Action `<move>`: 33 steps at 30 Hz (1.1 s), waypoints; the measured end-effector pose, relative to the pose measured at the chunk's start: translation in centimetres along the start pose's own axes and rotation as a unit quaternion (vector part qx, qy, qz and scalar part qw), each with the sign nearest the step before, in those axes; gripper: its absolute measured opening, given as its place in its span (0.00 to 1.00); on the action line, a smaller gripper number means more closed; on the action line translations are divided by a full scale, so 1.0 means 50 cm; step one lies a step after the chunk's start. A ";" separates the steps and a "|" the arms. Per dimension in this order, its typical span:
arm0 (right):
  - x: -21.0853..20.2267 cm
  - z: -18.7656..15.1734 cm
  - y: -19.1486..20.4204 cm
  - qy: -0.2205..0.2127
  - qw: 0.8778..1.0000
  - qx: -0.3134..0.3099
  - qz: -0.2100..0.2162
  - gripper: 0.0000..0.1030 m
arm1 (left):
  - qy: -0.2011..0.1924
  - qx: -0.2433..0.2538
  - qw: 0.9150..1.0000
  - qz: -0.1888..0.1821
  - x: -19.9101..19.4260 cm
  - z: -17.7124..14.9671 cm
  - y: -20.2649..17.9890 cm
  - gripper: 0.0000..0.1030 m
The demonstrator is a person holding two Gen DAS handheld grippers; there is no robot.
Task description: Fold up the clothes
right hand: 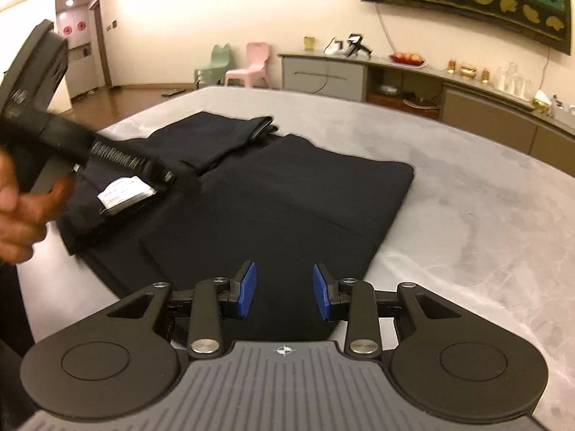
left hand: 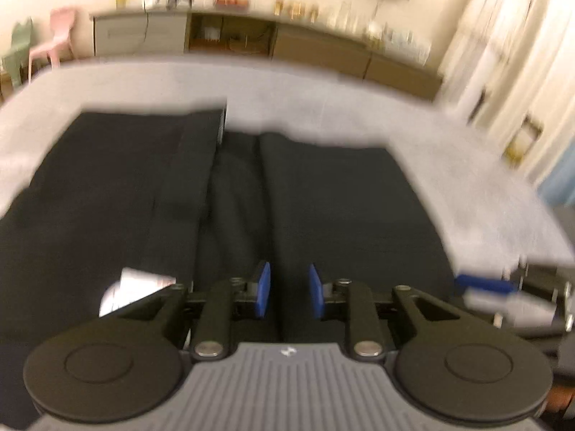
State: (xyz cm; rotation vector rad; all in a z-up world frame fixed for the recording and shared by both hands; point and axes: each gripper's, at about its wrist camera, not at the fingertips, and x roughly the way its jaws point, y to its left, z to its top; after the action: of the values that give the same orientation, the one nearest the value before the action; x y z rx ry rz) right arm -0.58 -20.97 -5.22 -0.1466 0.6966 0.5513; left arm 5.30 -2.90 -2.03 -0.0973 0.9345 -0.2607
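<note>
A black garment [left hand: 323, 208] lies flat on the grey bed surface [left hand: 287, 86], folded in from both sides with a crease down its middle. My left gripper [left hand: 289, 289] hovers over the garment's near part, its blue pads apart and nothing pinched between them. A white label [left hand: 140, 283] shows just left of it. My right gripper [right hand: 284, 289] stands open above the garment's near right corner [right hand: 273, 215], nothing between its pads. In the right wrist view a hand [right hand: 18, 201] holds the left tool's black body [right hand: 90, 147] over the white label [right hand: 125, 194].
The grey surface [right hand: 449, 197] stretches bare to the right of the garment. A long low cabinet [right hand: 395, 82] with bottles and a fruit plate lines the far wall. A pink chair [right hand: 251, 64] and a green chair [right hand: 215, 66] stand beyond the bed.
</note>
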 end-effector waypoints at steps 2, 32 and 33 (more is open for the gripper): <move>0.016 -0.008 0.014 0.017 1.000 -0.021 -0.011 0.37 | -0.002 0.009 1.000 0.003 -0.015 -0.015 -0.003 0.22; 0.006 -0.011 0.038 -0.025 0.995 -0.036 -0.087 0.13 | 0.019 0.230 0.972 -0.048 0.074 0.130 -0.309 0.68; 0.007 -0.011 0.039 -0.026 0.995 -0.039 -0.087 0.13 | 0.036 0.253 0.966 -0.033 0.103 0.126 -0.335 0.68</move>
State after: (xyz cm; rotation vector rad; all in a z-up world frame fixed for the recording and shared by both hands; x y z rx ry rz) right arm -1.72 -19.34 -5.77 -0.2625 0.6059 0.4134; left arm 10.27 -20.60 0.92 0.3549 0.9118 -0.5612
